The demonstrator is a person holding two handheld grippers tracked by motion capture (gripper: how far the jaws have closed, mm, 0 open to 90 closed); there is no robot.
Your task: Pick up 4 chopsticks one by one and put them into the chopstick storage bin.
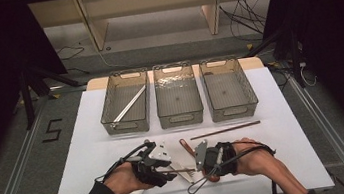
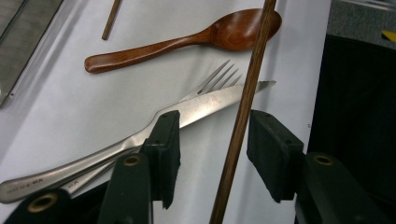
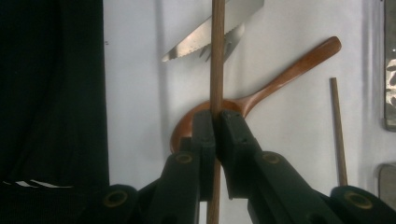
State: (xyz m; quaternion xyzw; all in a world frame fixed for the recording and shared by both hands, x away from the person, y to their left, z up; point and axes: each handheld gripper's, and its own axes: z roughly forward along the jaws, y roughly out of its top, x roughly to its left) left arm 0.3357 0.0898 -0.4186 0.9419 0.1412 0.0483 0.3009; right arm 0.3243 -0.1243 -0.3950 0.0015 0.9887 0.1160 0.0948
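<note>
- Chopstick (image 3: 216, 56) is sitting clamped in the right gripper (image 3: 215, 122), whose jaws are closing tight on it, above the spoon (image 3: 261, 95).
- Left gripper (image 2: 212, 135) is gaping wide, with the chopstick passing between its jaws, touching neither.
- Knife (image 2: 196, 109) and fork (image 2: 215, 79) are lying crossed on the white table (image 1: 285, 127).
- Second chopstick (image 1: 225, 130) is lying before three bins (image 1: 181, 117).

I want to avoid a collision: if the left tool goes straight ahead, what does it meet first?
Probably the knife lying over the fork; the chopstick already sits between its open jaws. Depth is unclear.
</note>
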